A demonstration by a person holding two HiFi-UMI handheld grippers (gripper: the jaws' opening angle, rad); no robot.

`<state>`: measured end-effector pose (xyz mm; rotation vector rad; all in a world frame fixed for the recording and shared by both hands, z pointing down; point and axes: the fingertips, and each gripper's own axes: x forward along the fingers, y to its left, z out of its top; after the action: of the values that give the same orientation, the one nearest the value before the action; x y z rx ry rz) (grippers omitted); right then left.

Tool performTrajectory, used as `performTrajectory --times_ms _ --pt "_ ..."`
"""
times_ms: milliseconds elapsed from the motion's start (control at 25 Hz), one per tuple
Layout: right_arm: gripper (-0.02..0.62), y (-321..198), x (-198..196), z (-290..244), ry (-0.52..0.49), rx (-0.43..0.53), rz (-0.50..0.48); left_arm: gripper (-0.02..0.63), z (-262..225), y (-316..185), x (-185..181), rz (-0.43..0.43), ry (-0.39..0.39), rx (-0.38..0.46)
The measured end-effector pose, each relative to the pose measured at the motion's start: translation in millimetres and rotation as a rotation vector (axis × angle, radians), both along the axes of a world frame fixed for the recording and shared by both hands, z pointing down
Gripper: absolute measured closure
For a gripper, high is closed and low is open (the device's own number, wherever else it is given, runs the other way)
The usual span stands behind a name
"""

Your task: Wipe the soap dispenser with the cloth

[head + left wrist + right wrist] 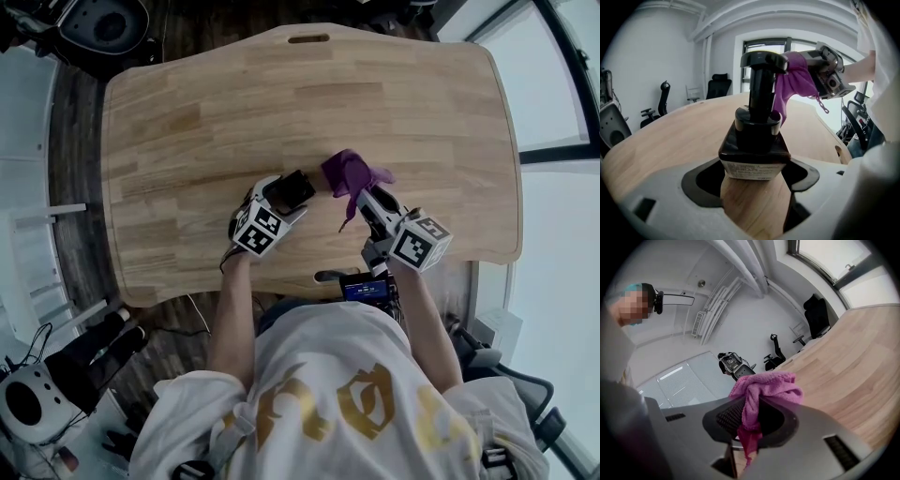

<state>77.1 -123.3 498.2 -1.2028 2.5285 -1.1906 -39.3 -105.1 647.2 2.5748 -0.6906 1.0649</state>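
Table (187, 112); soap dispenser (757, 136) label (752, 169) left-gripper-view only

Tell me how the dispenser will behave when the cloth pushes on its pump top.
The dispenser is tall with a narrow neck, so a push high up would likely tip it. The left gripper clamps its base, which should steady it. Its glossy sides may slip.
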Motion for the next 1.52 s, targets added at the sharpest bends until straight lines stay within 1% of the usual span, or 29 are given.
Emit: performTrajectory --times_ms 120,160,240,280,320,400,440,480,520,560,600,640,720,760,880,960,1040,1200,1320,1400,1520 --pt "0.525 -0.1 -4.3 -1.9 0.046 0.008 0.000 0.262 -6.0 9.6 -13.6 0.002 -0.012 -0.003" --pt "0.525 -0.3 -4.5 -2.1 0.063 0.004 0.012 0.262 -10.0 12.4 -20.3 -0.021 -0.005 -0.001" --pt "0.525 -1.4 -3.8 -3.3 0.079 -0.002 0.047 0.264 -23.8 15.7 -34.3 -0.110 0.042 0.007" --pt "0.525 -1.9 -4.3 -5.3 0.083 -0.002 0.062 0.264 -34.3 16.0 -40.5 -0.169 0.091 0.008" --pt "0.525 -1.9 -6.1 -8.5 0.090 0.001 0.072 0.264 -48.1 15.5 -46.0 -0.231 0.162 0.003" --pt "0.523 -0.9 -12.3 -17.3 0.125 0.024 0.083 0.265 -85.5 12.0 -55.8 -0.351 0.349 -0.009" --pt "0.522 0.4 -15.1 -22.4 0.149 0.041 0.087 0.268 -105.8 9.5 -60.2 -0.398 0.436 0.000" --pt "0.522 2.1 -17.0 -27.5 0.172 0.058 0.092 0.293 -124.3 7.0 -63.8 -0.432 0.498 0.022" --pt "0.522 4.2 -18.5 -32.8 0.191 0.075 0.098 0.375 -139.9 4.8 -67.1 -0.460 0.527 0.055" --pt "0.522 6.1 -20.2 -38.1 0.207 0.093 0.106 0.479 -152.0 2.8 -70.7 -0.488 0.523 0.092" --pt "0.522 8.0 -22.6 -43.9 0.226 0.116 0.114 0.559 -161.5 1.1 -74.3 -0.519 0.499 0.126" --pt "0.522 9.8 -25.7 -50.2 0.248 0.143 0.123 0.582 -169.7 0.0 -77.1 -0.545 0.466 0.155" --pt "0.522 14.0 -33.9 -63.5 0.291 0.202 0.136 0.592 -187.2 0.9 -77.1 -0.571 0.423 0.210" --pt "0.522 16.5 -38.4 -69.4 0.308 0.225 0.138 0.595 -196.8 2.6 -75.0 -0.575 0.421 0.234" --pt "0.522 27.9 -48.9 -82.4 0.351 0.275 0.133 0.597 -220.8 9.4 -66.8 -0.590 0.464 0.261" --pt "0.522 38.9 -50.5 -87.3 0.374 0.297 0.132 0.597 -228.6 13.3 -64.3 -0.615 0.474 0.267" --pt "0.522 49.9 -49.2 -88.0 0.399 0.305 0.132 0.597 -230.2 17.1 -64.0 -0.636 0.449 0.284" --pt "0.528 68.3 -40.8 -86.3 0.453 0.307 0.134 0.597 -225.0 27.5 -60.2 -0.648 0.364 0.332" --pt "0.528 77.5 -34.2 -86.3 0.471 0.306 0.139 0.597 -227.0 35.1 -56.8 -0.648 0.336 0.380" --pt "0.528 80.7 -31.1 -85.4 0.470 0.302 0.142 0.598 -232.8 38.3 -54.9 -0.642 0.352 0.415" --pt "0.528 81.5 -28.1 -84.2 0.476 0.304 0.149 0.597 -234.2 40.2 -51.7 -0.635 0.407 0.392"
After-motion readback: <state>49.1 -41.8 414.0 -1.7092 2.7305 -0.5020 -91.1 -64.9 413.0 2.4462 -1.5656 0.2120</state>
